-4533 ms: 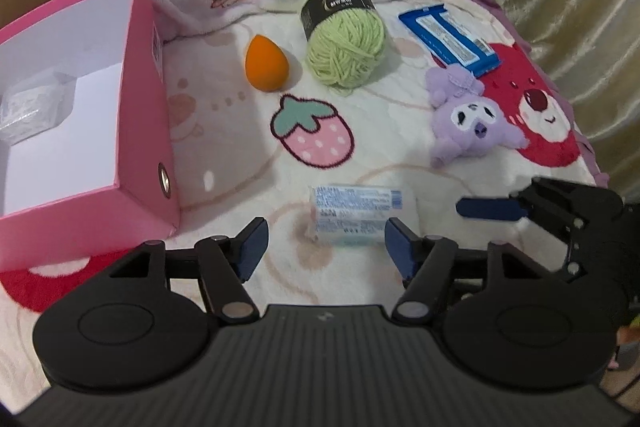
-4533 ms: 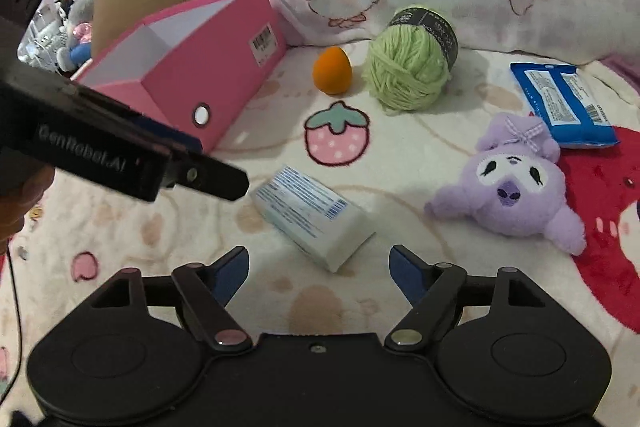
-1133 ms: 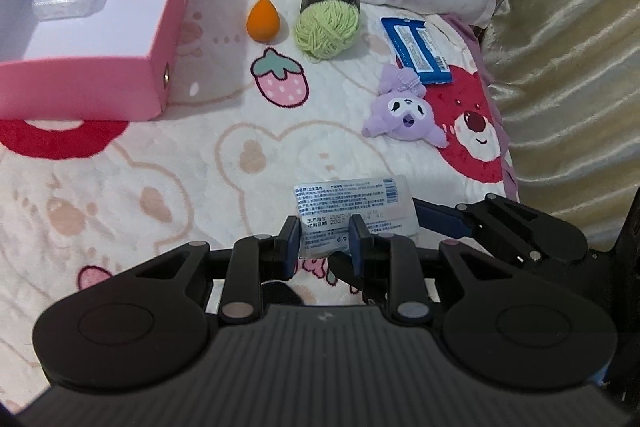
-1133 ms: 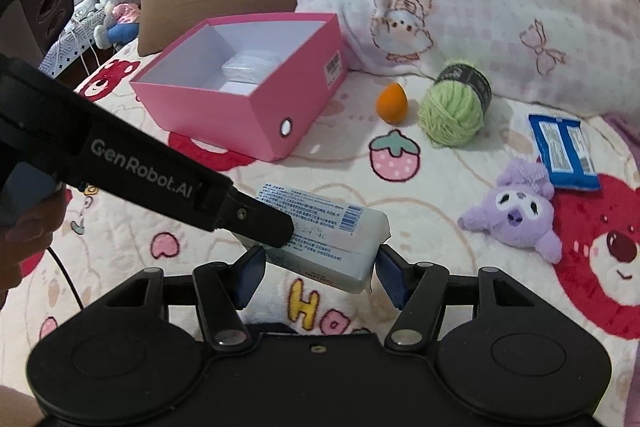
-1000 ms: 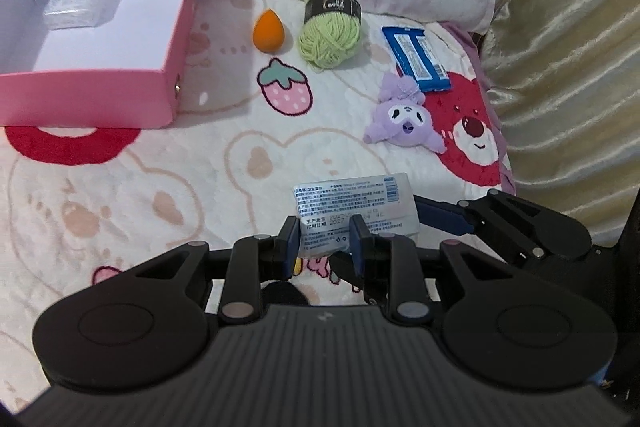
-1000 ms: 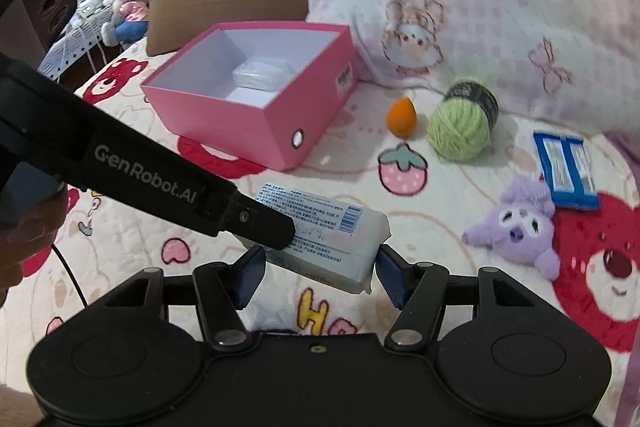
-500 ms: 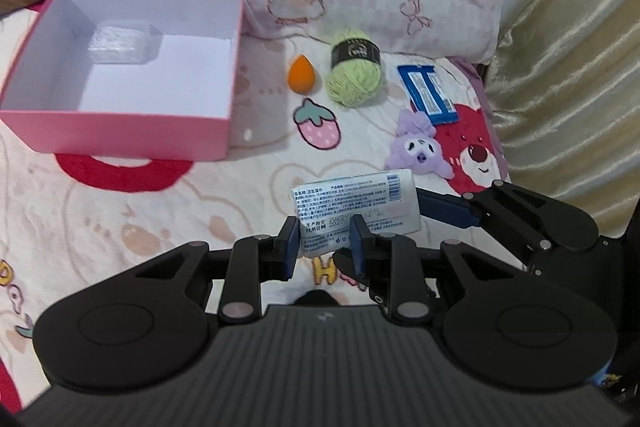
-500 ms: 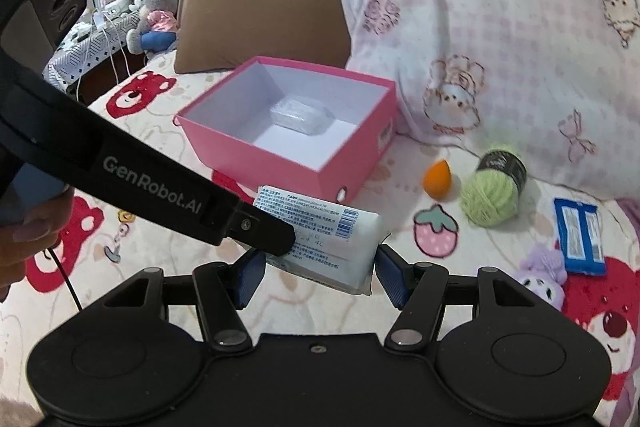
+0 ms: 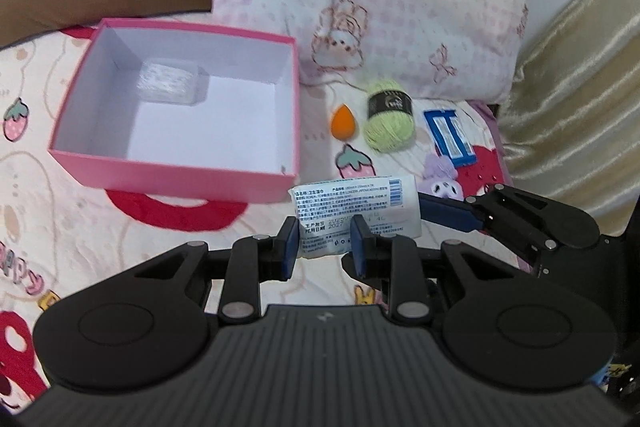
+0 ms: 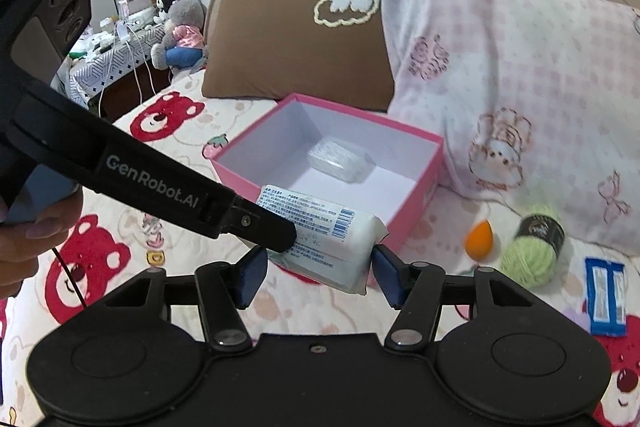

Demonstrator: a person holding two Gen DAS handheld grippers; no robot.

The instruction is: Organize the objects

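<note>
One wipes pack (image 9: 356,203), two claws

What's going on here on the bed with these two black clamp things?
A person is tidying small things into a pink box. Both handheld grippers carry one white tissue pack above the blanket: the left gripper pinches its edge, and the right gripper, whose jaws have just been closing, holds its sides. The box holds one clear packet. The yarn and orange sponge wait outside.

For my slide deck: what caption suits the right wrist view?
Both grippers carry a white wipes pack toward the open pink box on the bed.
</note>
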